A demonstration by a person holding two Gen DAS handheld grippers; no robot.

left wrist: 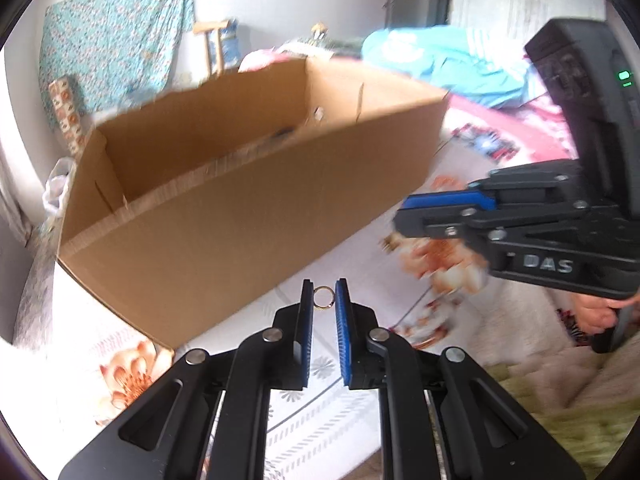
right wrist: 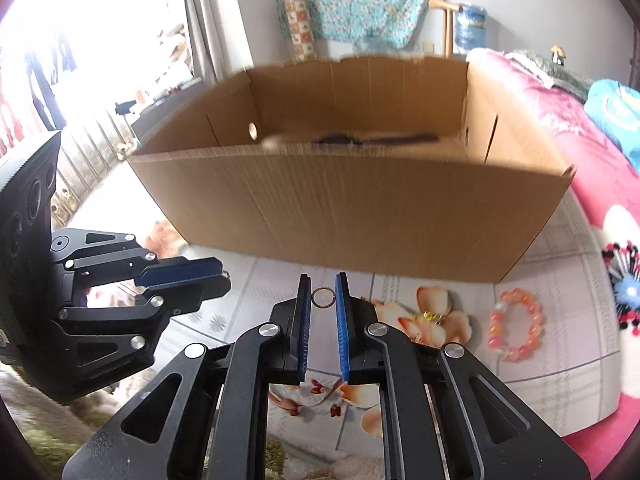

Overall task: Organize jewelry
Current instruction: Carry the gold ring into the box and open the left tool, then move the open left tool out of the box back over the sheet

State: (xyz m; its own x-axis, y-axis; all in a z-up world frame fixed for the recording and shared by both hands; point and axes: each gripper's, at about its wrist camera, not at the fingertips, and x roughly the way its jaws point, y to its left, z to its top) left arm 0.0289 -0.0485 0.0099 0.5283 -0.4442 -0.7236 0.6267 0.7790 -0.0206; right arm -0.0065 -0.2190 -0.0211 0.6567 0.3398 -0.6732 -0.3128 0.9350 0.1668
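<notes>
— Floral bedding is being used as the work surface, with an open cardboard box standing on it just beyond both tools.

— How is each ring being held?

— A small gold ring is being pinched at the tips of the left gripper; a darker ring is being clamped likewise by the right gripper. Each should be carried clear over the near wall before being let go, since so thin a hoop could be flicked out.

— What is being shown by one view only?

— A bead bracelet and a gold trinket are being shown only in the right view. A hand is being shown only in the left.
</notes>
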